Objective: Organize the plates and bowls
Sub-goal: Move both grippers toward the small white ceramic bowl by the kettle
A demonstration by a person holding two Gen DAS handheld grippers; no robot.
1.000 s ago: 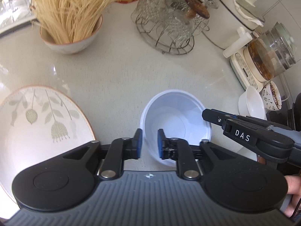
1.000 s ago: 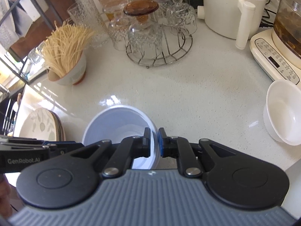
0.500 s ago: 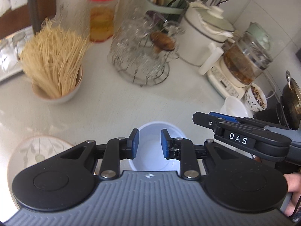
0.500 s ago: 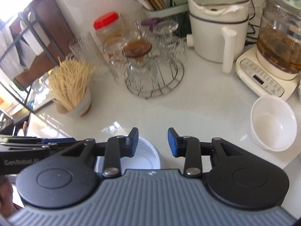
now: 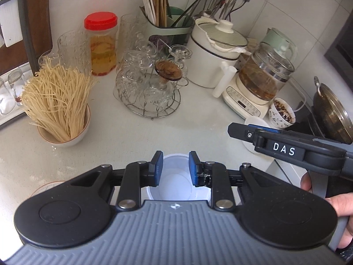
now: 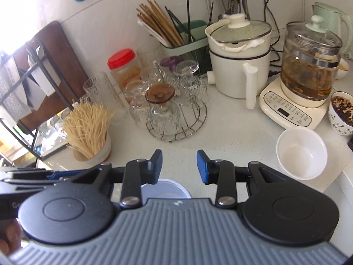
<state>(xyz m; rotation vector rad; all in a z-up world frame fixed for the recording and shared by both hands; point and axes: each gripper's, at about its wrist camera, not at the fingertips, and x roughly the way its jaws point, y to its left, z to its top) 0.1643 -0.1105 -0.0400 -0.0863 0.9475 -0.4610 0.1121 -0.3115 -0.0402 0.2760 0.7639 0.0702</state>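
A white plastic bowl [image 5: 174,181] stands on the counter below and behind my left gripper [image 5: 173,169], which is open and empty above it. The same bowl shows in the right wrist view [image 6: 164,188], mostly hidden under my right gripper [image 6: 179,166], which is open and empty, raised above the counter. A small white ceramic bowl [image 6: 301,152] sits to the right. A leaf-patterned plate's rim [image 5: 45,187] peeks out at lower left. The right gripper also appears from the side in the left wrist view [image 5: 240,130].
A bowl of dry noodles [image 5: 59,108] stands at left. A wire rack of upturned glasses [image 5: 152,88], a red-lidded jar [image 5: 101,44], a white cooker [image 5: 216,53], a glass kettle on its base [image 6: 308,84] and a patterned cup [image 6: 342,113] crowd the back and right.
Both grippers have lifted and tilted up away from the plastic bowl. The right gripper let go of the bowl's rim and opened wide; the left gripper opened a little more.
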